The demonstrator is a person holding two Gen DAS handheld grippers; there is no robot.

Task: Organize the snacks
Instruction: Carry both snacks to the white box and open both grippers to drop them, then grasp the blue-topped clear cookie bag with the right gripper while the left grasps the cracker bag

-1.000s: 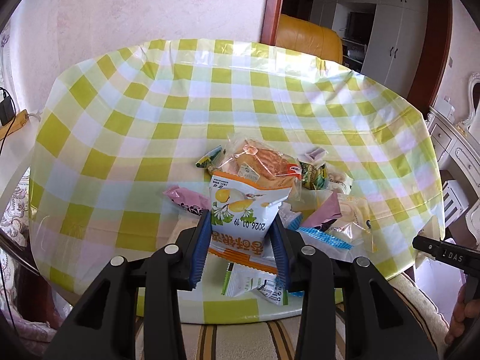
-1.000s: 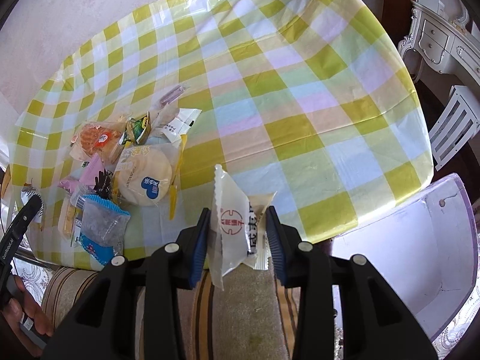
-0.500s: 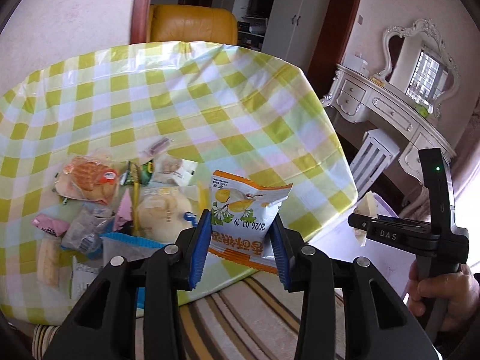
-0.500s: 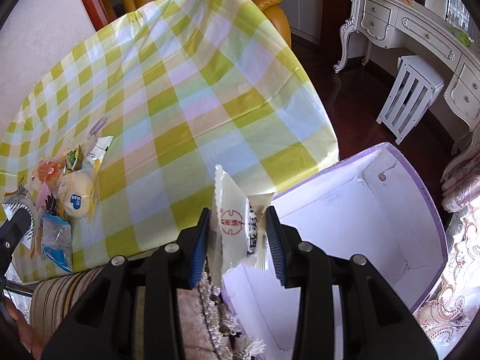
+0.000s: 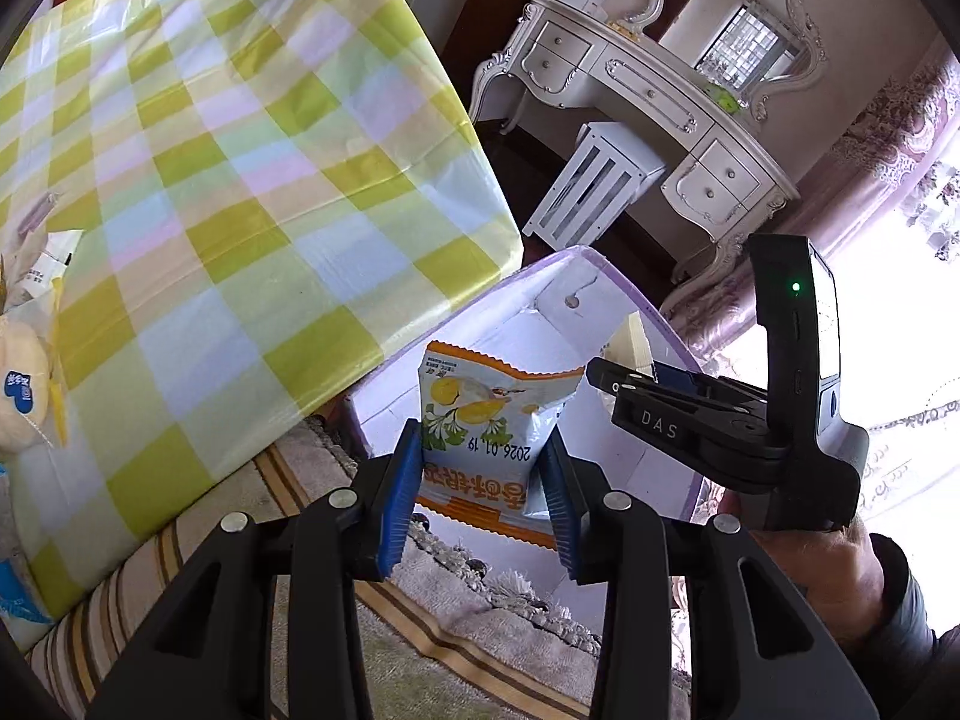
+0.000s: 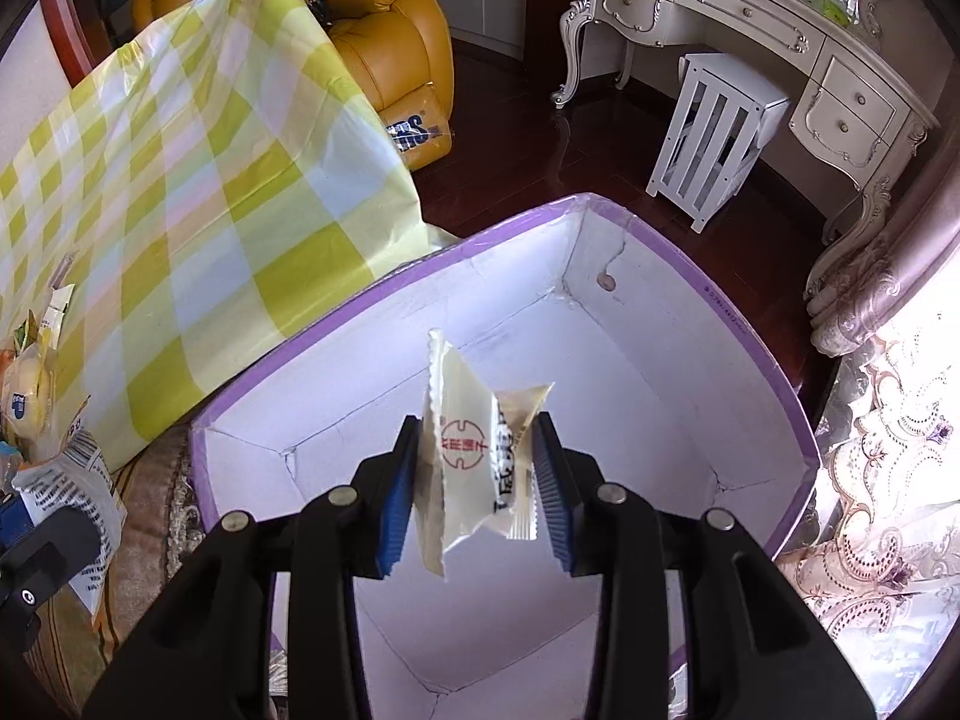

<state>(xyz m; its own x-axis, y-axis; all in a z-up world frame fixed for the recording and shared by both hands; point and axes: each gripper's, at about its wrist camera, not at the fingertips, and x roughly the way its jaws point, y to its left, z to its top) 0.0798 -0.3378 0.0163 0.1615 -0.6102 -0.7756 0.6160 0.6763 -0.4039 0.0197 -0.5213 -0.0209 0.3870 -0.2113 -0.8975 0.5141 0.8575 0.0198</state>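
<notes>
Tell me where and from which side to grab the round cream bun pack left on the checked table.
Judging from the left wrist view, grip the round bun pack across its puffy middle, coming down from above. It seems to lie flat on the checked table near the edge, and its crimped yellow seam looks too thin to hold. Both grippers are full: drop the orange-trimmed packet and the white packet first.

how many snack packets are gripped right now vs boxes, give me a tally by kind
Snack packets held in grippers: 2 (orange-and-white packet in the left gripper; cream packet in the right gripper)
Boxes: 1 (white box with purple rim)
Total: 3
</notes>
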